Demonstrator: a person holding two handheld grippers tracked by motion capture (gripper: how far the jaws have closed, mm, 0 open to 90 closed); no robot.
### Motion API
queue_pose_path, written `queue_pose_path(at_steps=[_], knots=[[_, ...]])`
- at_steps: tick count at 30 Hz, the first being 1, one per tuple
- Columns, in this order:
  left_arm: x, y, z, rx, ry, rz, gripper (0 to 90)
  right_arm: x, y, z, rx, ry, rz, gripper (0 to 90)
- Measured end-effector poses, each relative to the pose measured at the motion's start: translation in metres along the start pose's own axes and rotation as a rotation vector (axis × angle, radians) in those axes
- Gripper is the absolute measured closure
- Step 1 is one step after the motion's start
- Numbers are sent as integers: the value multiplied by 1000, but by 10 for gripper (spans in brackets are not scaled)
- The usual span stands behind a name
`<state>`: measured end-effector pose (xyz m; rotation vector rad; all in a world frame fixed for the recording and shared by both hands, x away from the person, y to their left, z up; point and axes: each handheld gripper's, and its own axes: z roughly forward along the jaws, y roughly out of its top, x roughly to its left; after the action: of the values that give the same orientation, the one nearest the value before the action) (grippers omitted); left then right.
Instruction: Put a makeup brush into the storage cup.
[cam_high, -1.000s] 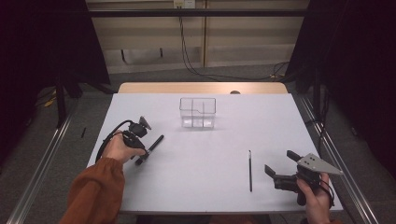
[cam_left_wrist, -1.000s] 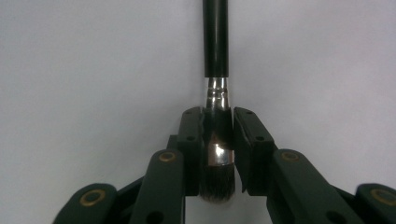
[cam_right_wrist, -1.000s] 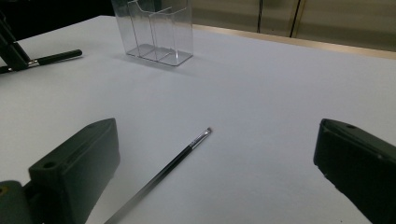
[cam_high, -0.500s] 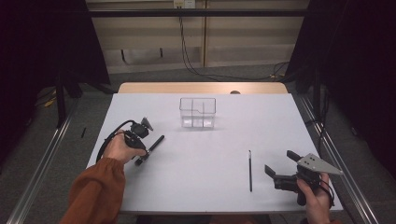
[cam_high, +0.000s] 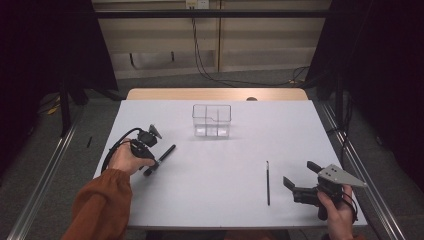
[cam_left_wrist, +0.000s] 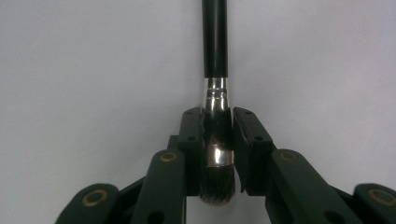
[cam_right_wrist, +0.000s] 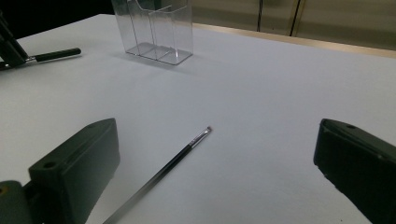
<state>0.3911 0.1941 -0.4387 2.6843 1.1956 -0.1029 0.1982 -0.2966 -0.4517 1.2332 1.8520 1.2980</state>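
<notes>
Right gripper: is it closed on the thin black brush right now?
No, the right gripper stands wide open, with the thin black brush lying untouched on the white table between its jaws.

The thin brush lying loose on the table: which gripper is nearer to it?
Right. The right gripper sits open just beside the thin brush, not touching it. The left gripper is far across the table, shut on the thick brush.
</notes>
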Motion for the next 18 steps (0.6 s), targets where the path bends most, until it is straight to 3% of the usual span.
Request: queue_pose_path(at_steps=[18], knots=[[2,-8,-14,-82,-18,9,743,0,0,0,2,0,-3,0]])
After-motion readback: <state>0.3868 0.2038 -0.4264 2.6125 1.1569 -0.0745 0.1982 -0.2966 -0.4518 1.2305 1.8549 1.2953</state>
